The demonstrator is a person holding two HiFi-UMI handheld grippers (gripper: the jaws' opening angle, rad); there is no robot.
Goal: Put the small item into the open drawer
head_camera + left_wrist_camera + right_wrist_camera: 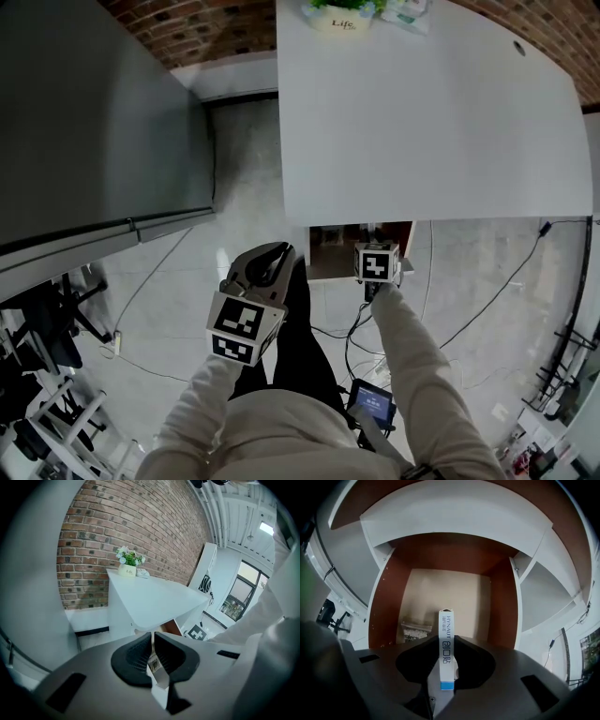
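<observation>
White card makes up the small box: slim, flat-sided and oblong, with dark print down one narrow face and a blue band at its near end. The black, ribbed pads of the right tongs are clamped on its two broad faces, and the box stands on end between them, its far end poking out past the tips.

Brown wood-look board forms the open drawer, a deep square box with a pale beige bottom. A clear packet of white bits lies in the drawer's far left corner. The drawer juts out from under a smooth white table with a rounded edge. Above the drawer, at the table's far end, a small pot of flowers stands against a rough red brick wall. Below the drawer, the floor is glossy grey tile crossed by black cables.

The box hangs over the drawer's open mouth, apart from its bottom and walls.

The left tongs hover to the drawer's left, outside it, pads drawn together to a thin slit; something small and patterned shows in that slit, though I cannot tell what.
</observation>
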